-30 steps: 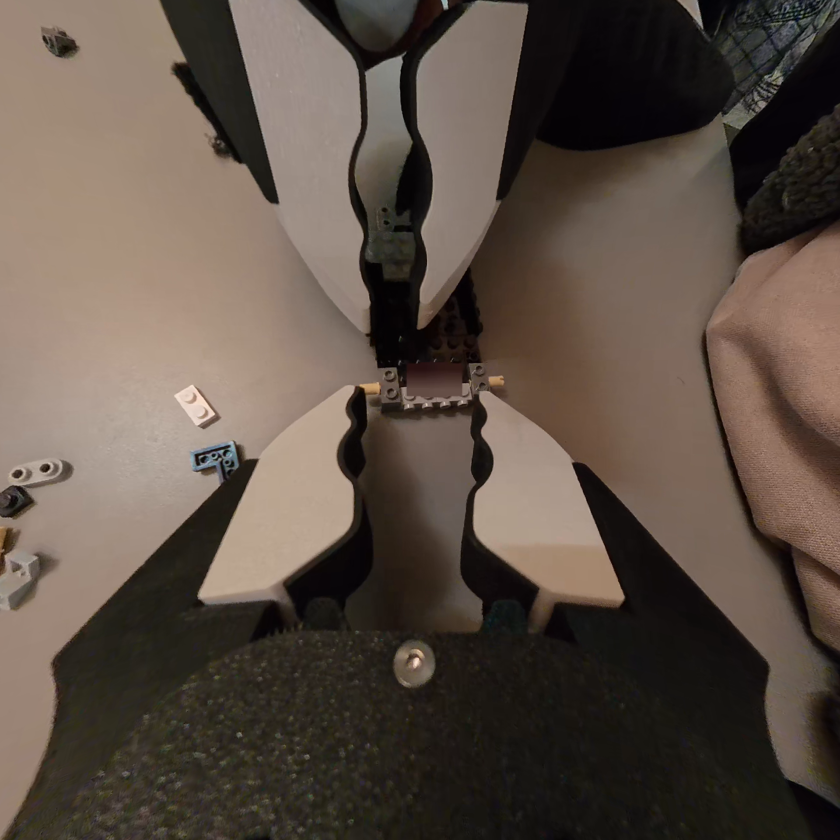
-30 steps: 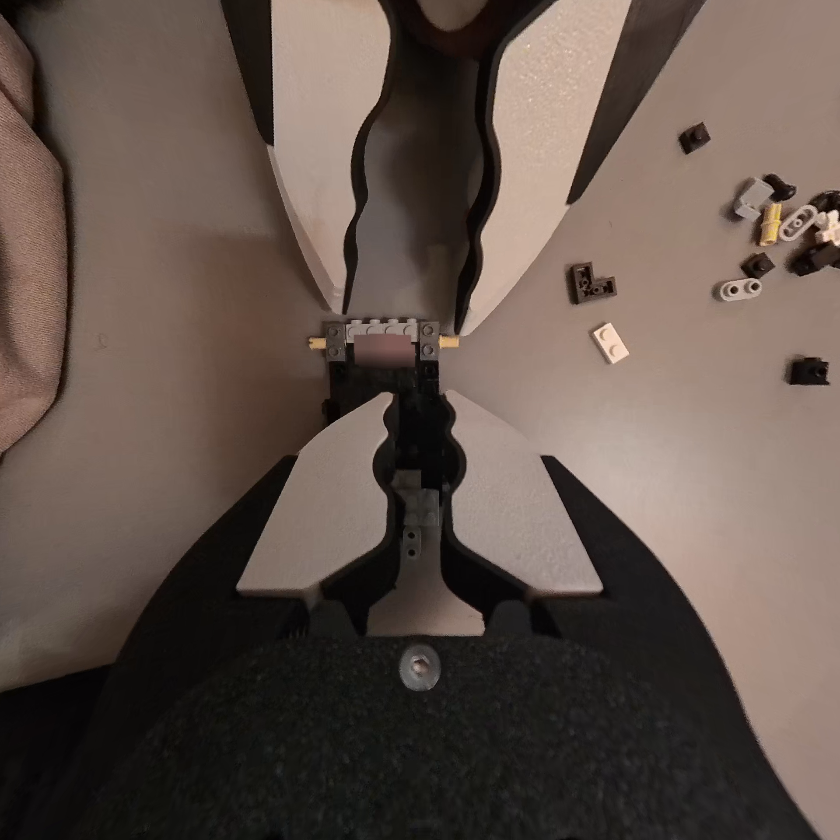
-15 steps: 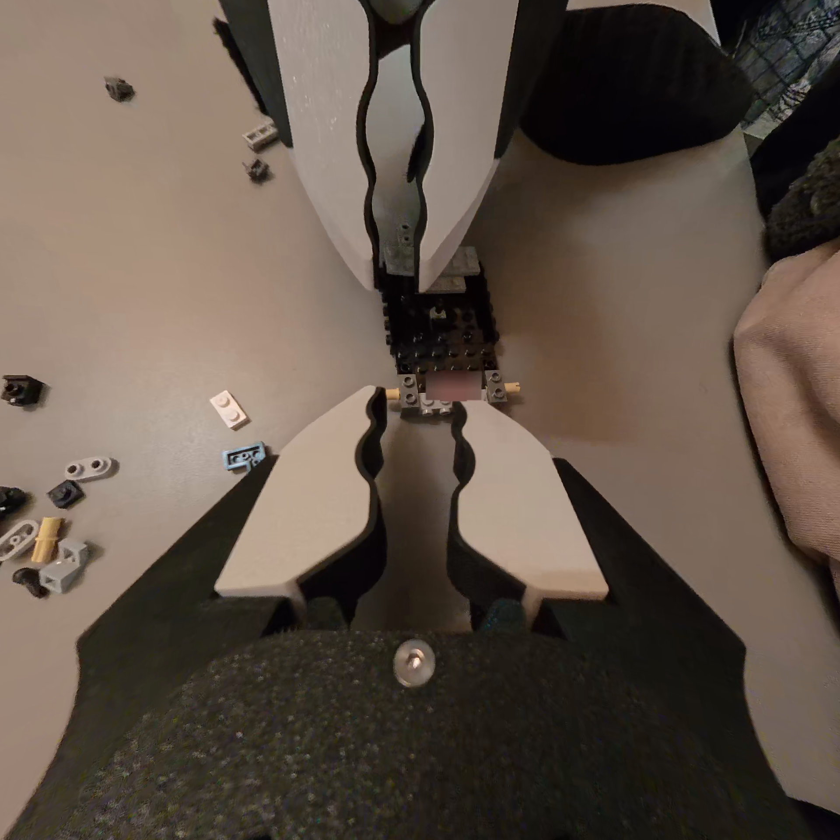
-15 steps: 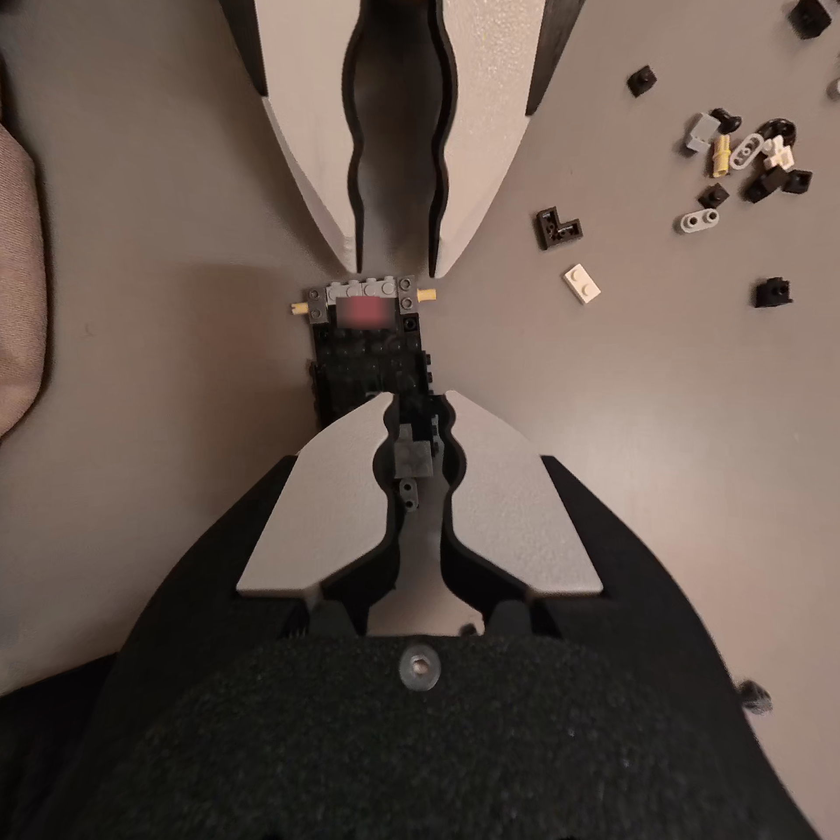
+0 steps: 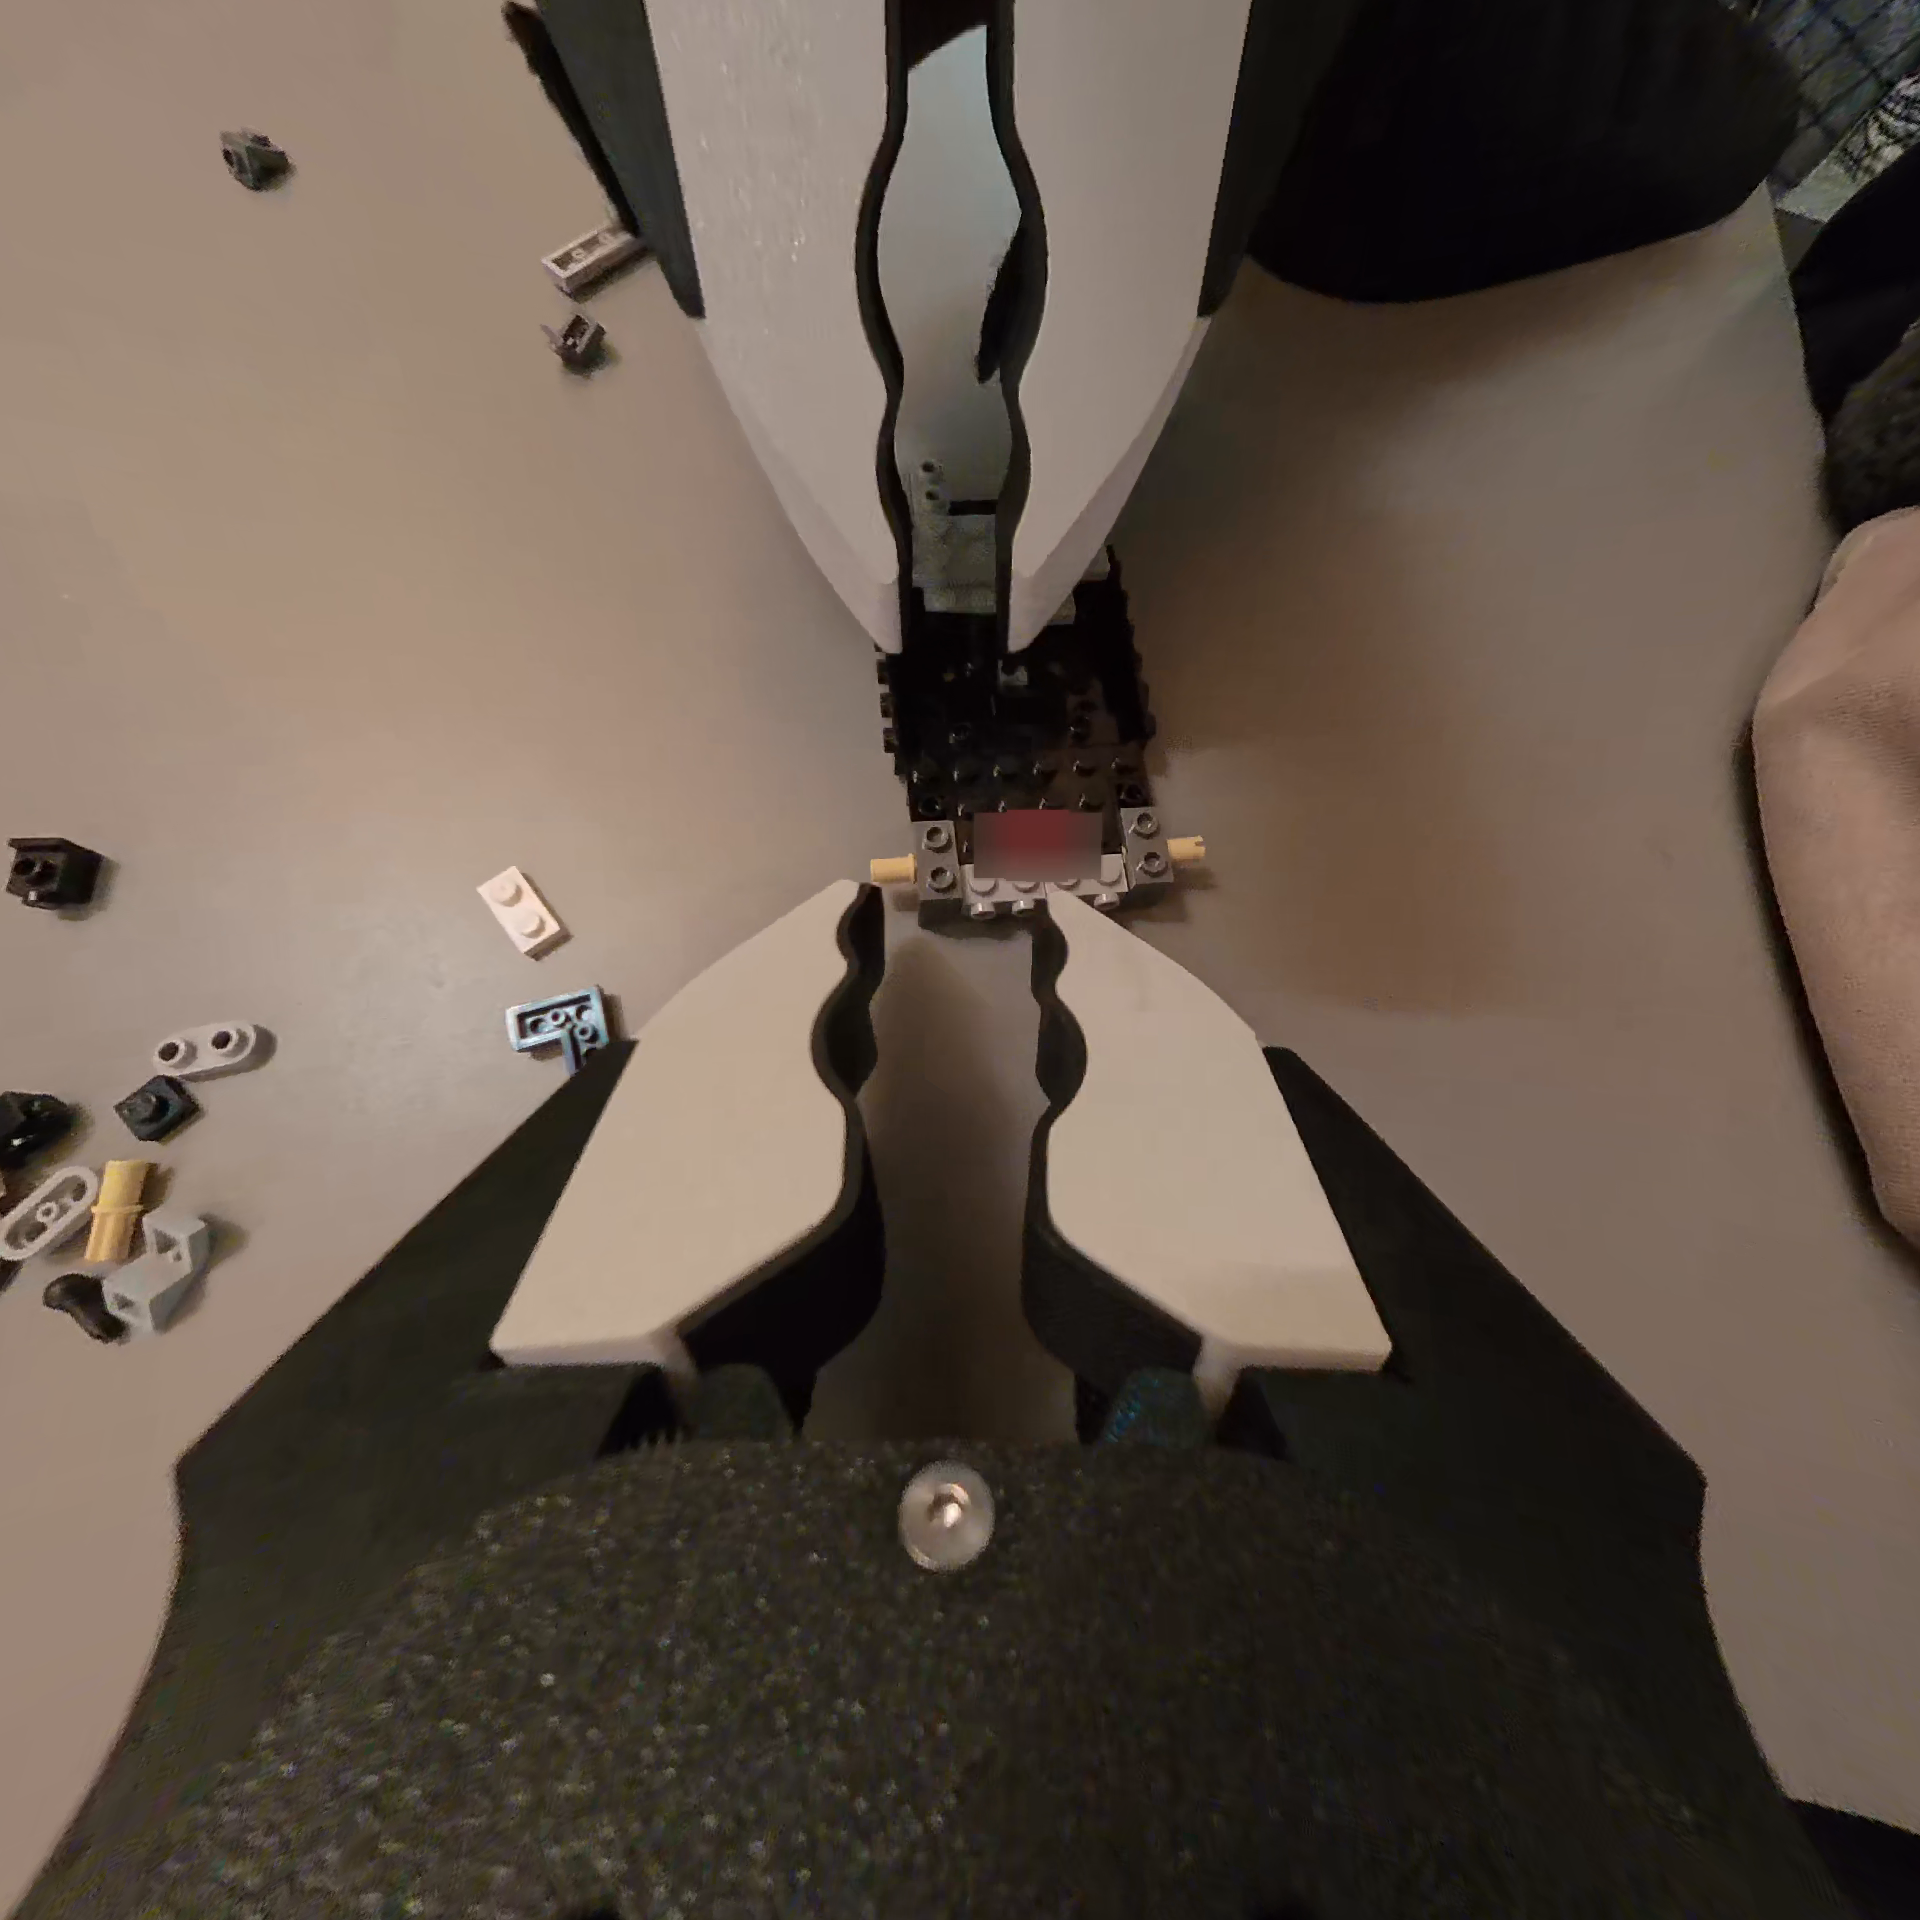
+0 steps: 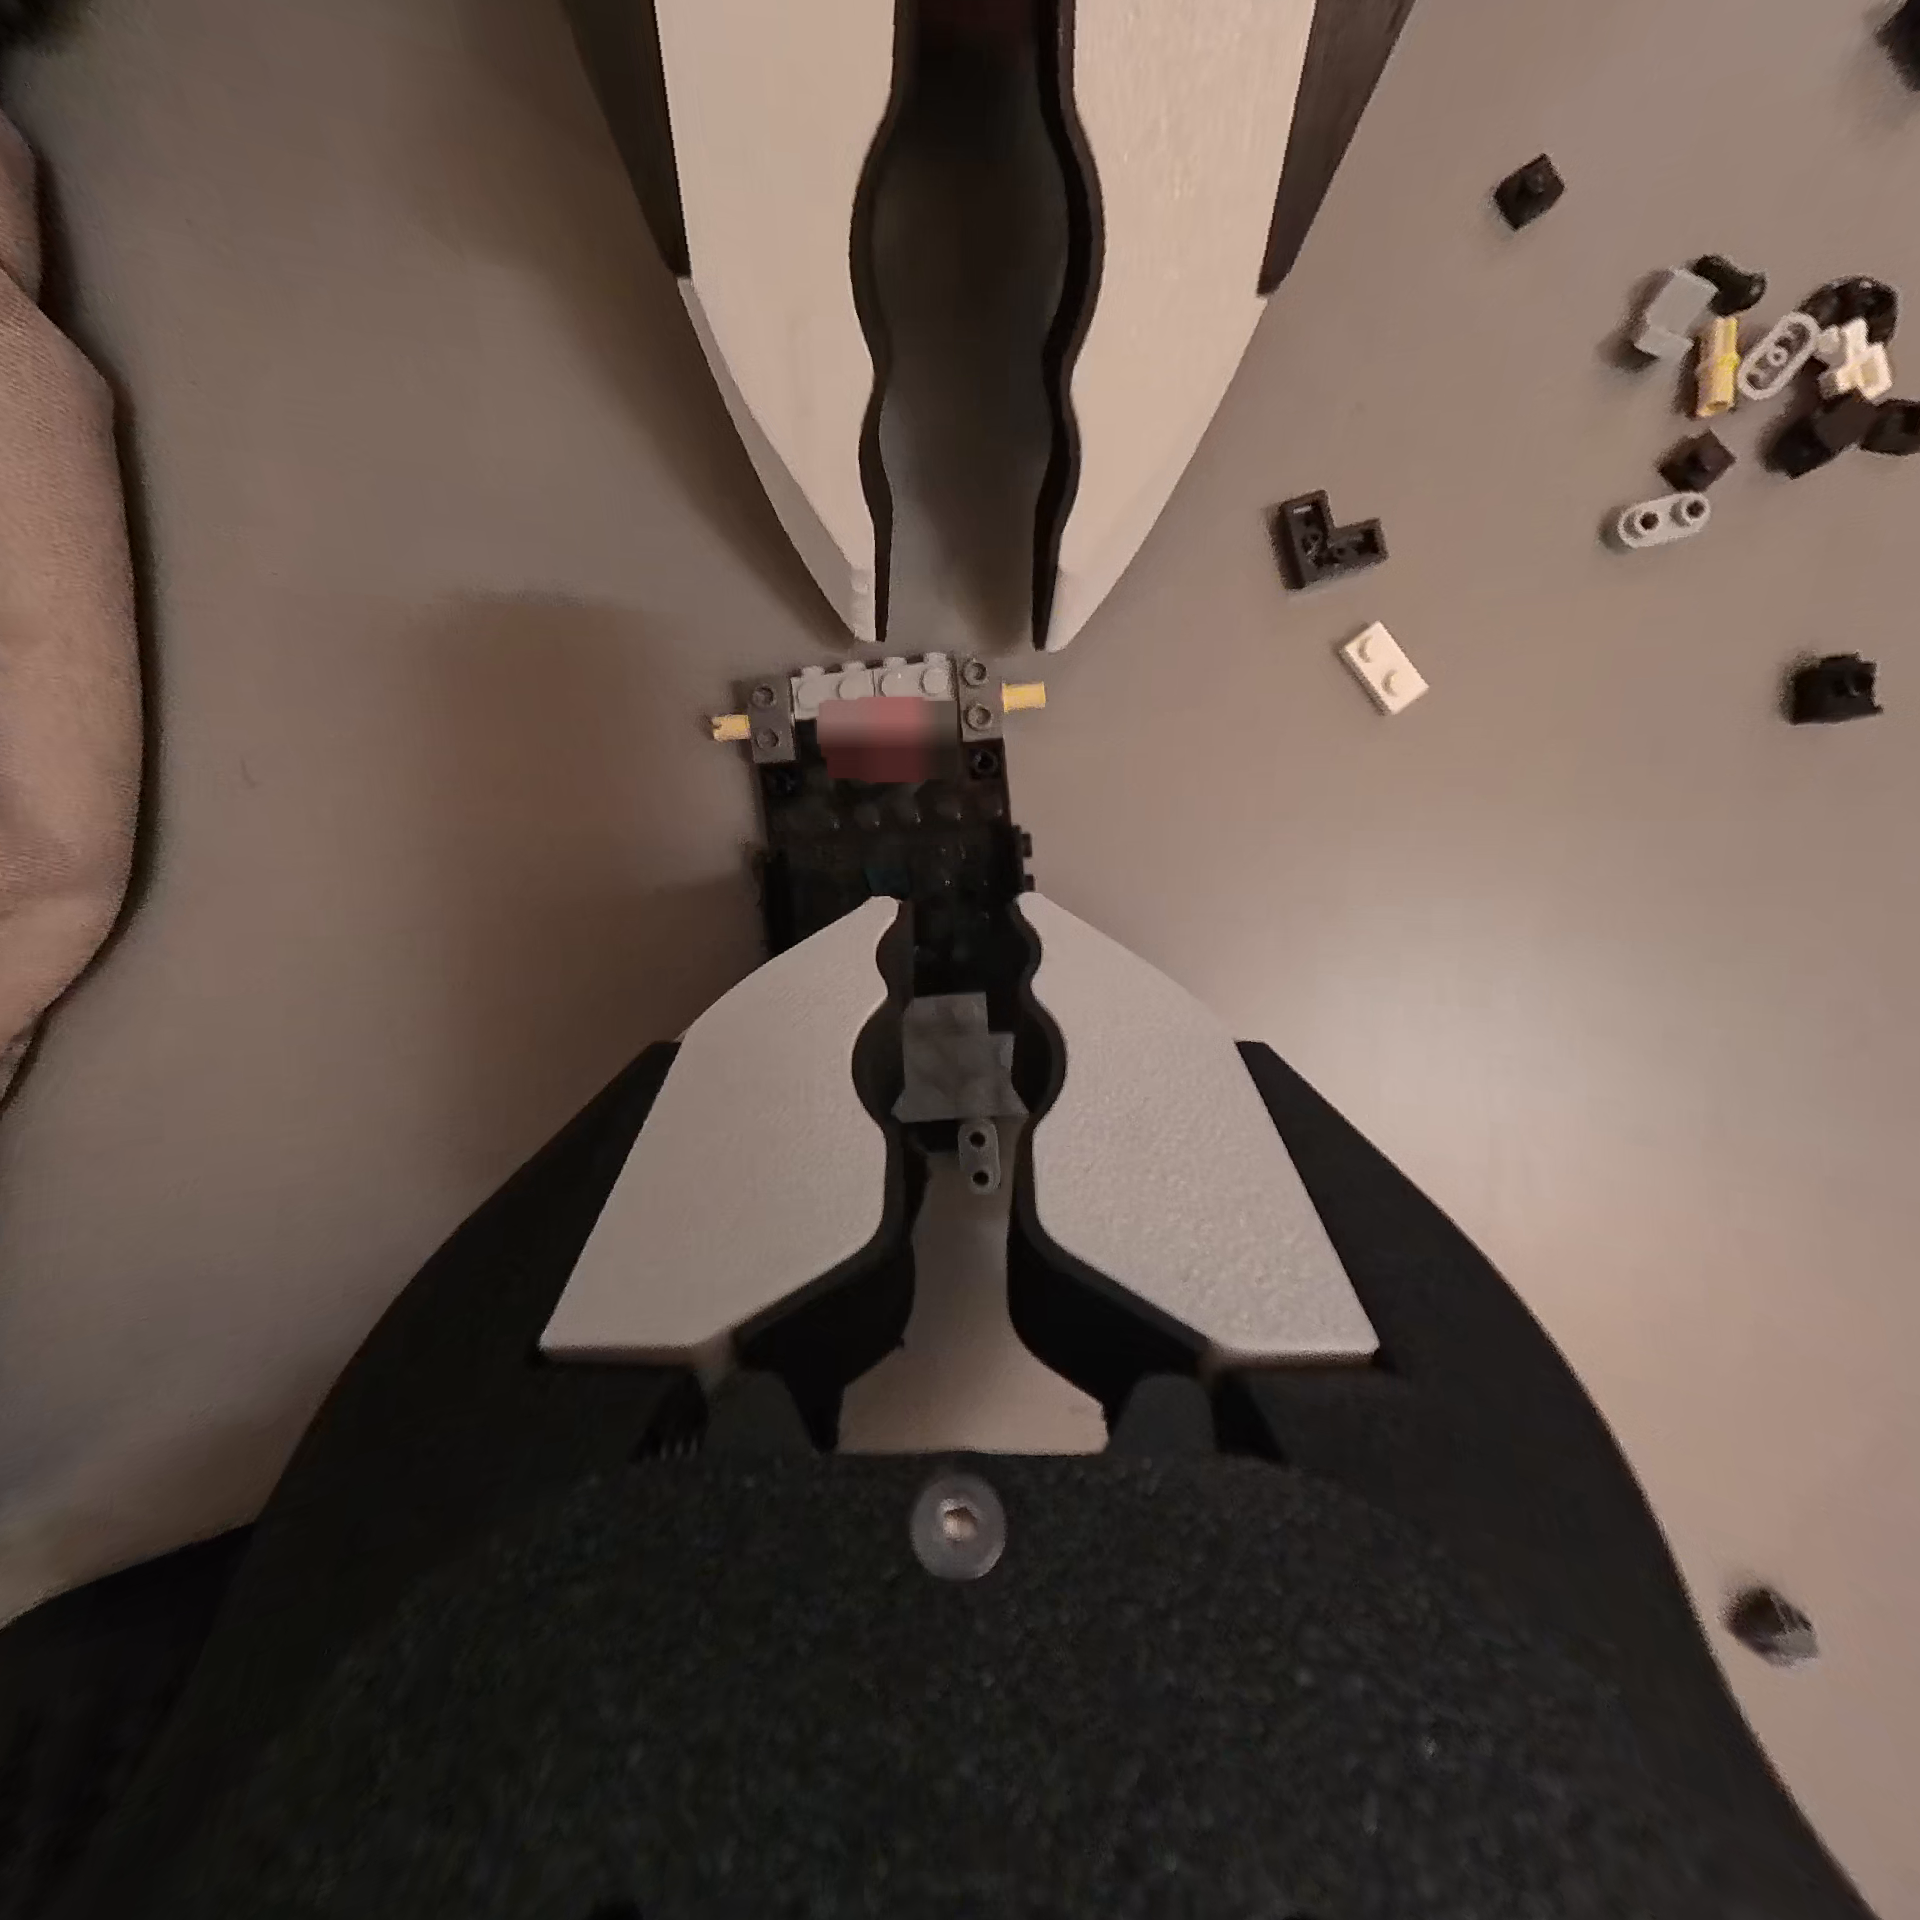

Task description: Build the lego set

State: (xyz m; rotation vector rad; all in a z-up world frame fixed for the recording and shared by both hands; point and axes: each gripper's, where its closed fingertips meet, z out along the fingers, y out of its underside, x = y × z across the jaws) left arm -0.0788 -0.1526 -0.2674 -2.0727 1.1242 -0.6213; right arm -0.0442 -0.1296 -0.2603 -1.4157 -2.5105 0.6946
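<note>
The lego build (image 5: 1023,748) is a black studded chassis with a grey front end and tan axle pins, lying on the grey table. My right gripper (image 6: 954,914) is shut on its rear end, where a grey piece (image 6: 948,1060) sits between the fingers. In the left wrist view the right gripper (image 5: 951,623) reaches in from the top. My left gripper (image 5: 956,909) is open and empty, with its tips just at the grey front end (image 5: 1039,883). In the right wrist view the left gripper (image 6: 956,634) comes from the top, facing the build (image 6: 883,821).
Loose pieces lie to one side: a white two-stud plate (image 5: 523,911) (image 6: 1385,665), an L-shaped plate (image 5: 558,1023) (image 6: 1328,538), and a cluster of small parts (image 5: 104,1195) (image 6: 1766,364). Beige cloth (image 5: 1839,935) (image 6: 52,623) borders the other side. The left gripper's tips are roughly 5 cm from the right gripper's. The L-shaped plate (image 6: 1328,538) is about 5 cm from my left fingertips. Seen from the left wrist view (image 5: 567,1022) as well.
My left gripper has drawn back from around the grey front end and its jaws have narrowed. More of the black chassis now shows. The right gripper keeps its hold.
</note>
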